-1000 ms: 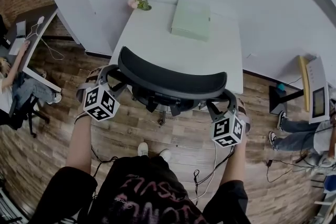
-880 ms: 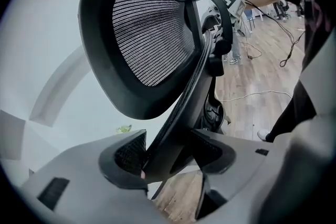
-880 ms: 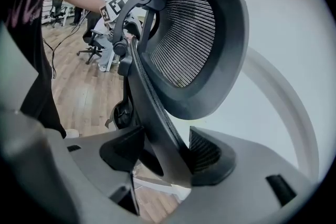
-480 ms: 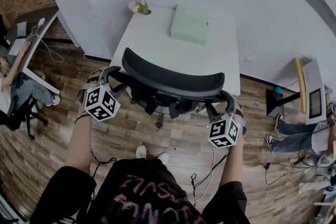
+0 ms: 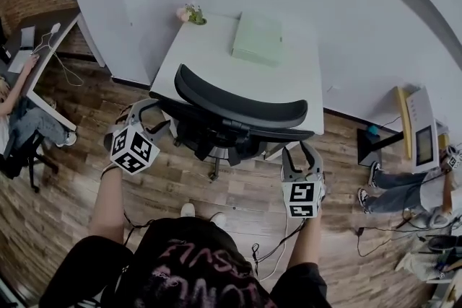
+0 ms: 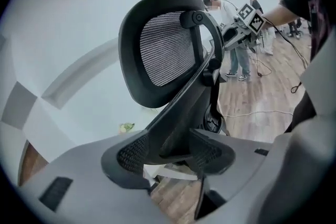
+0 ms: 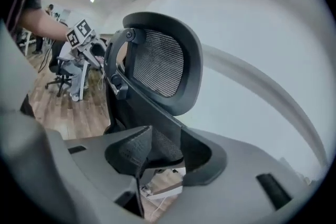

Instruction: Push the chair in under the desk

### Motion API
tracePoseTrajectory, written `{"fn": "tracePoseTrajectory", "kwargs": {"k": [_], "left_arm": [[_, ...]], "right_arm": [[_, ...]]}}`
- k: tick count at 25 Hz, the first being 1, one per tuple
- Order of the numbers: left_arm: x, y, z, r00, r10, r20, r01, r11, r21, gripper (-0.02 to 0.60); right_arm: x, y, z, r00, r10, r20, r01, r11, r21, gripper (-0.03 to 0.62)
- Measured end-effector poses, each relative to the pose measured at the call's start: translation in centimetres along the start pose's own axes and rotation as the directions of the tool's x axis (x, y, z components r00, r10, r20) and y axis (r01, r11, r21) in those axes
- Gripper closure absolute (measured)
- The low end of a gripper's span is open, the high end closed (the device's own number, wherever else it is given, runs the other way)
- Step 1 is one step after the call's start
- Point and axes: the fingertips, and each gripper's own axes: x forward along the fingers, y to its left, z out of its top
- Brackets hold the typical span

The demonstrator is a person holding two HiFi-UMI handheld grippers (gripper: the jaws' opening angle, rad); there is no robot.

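Head view | left fingers [image 5: 137,112] grip chair frame [image 6: 181,113] | right fingers [image 5: 289,164] just closing, gripping same frame

Both arms extend forward from the torso, with black sleeves on the upper arms and the forearms bare. The left forearm [image 5: 108,205] angles slightly outward. The right forearm [image 5: 308,242] runs almost straight ahead. Each hand carries one set of tongs, pointed forward and somewhat downward, with its marker cube facing up.

Left tongs [image 5: 151,115]: the jaws are clamped on the left bar of the back frame of the black mesh-backed office chair [image 5: 238,106], and both pads press on it.

Right tongs [image 5: 303,152]: the jaws have just been closing. The right frame bar lies between the pads near their tips, and the pads bear on it. These tongs sit nearer the torso than the left tongs.
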Motion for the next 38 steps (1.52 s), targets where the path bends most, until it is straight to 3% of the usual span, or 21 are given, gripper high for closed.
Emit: {"fn": "tracePoseTrajectory", "kwargs": {"k": [5, 9, 11, 14, 21, 24, 38], "left_arm": [[-1.6, -0.1, 0.0, 0.998, 0.042, 0.056, -0.037, 0.996, -0.085, 0.357], [-2.6, 0.5, 0.7, 0.99, 0.088, 0.114, -0.072, 0.987, -0.14, 0.411], [-3.2, 0.8, 1.2, 0.984, 0.107, 0.141, -0.084, 0.983, -0.161, 0.426], [-4.0, 1.5, 2.0, 0.973, 0.142, 0.181, -0.104, 0.974, -0.203, 0.46], [-5.2, 1.8, 3.0, 0.955, 0.177, 0.24, -0.112, 0.959, -0.261, 0.514], [-5.8, 1.9, 3.3, 0.944, 0.193, 0.267, -0.11, 0.948, -0.297, 0.565], [-8.1, 3.4, 4.8, 0.904, 0.234, 0.357, -0.068, 0.905, -0.42, 0.566]], "right_arm": [[-1.8, 0.4, 0.4, 0.997, -0.062, 0.05, 0.052, 0.981, 0.188, 0.468], [-2.8, 0.7, 1.1, 0.993, -0.104, 0.059, 0.086, 0.964, 0.251, 0.514], [-3.5, 0.4, 2.1, 0.988, -0.133, 0.082, 0.102, 0.945, 0.312, 0.553], [-4.1, -0.5, 3.7, 0.978, -0.161, 0.134, 0.097, 0.915, 0.392, 0.559], [-4.7, 0.2, 4.3, 0.975, -0.165, 0.147, 0.095, 0.912, 0.398, 0.561], [-5.1, 0.7, 4.7, 0.974, -0.168, 0.155, 0.093, 0.911, 0.403, 0.562], [-6.0, 1.5, 6.4, 0.968, -0.185, 0.171, 0.105, 0.913, 0.395, 0.565]]}}
